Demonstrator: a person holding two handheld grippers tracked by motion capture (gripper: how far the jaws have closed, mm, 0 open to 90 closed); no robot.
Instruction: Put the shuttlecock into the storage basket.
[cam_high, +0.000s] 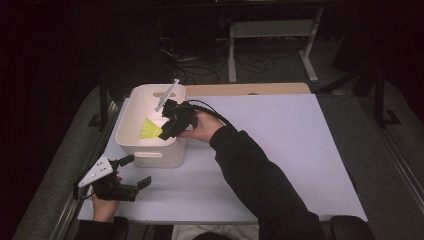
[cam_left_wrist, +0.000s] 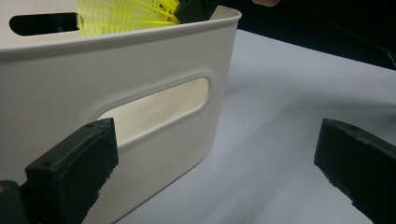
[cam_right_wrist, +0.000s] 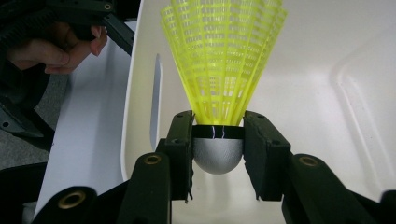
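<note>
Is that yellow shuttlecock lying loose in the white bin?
No, the right gripper clamps the shuttlecock by its cork above the bin.

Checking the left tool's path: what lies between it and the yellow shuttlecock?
The white bin's near wall with its handle slot, seen in the left gripper view, separates the left tool from the shuttlecock.

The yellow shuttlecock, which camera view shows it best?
The right gripper view: the shuttlecock fills the centre, its white cork clamped between the right claw jaws over the white bin. The high view gives a small yellow fan; the left gripper view catches its skirt above the bin's rim.
</note>
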